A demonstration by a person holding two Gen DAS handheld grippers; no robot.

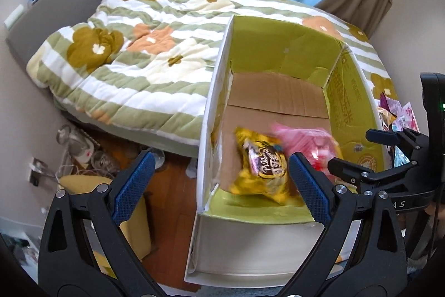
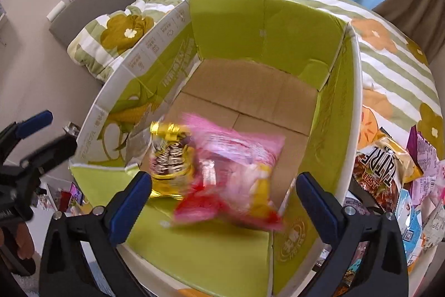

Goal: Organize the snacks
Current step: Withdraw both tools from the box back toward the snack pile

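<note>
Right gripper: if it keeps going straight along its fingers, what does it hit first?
Most likely the pink snack bag, blurred and lying between and just beyond the open right gripper, inside the cardboard box. The yellow snack bag sits to its left. Depth is unclear, so contact distance is uncertain.

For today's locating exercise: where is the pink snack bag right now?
In both wrist views the pink snack bag is inside the cardboard box, near its front end, just right of the yellow snack bag, blurred.
</note>
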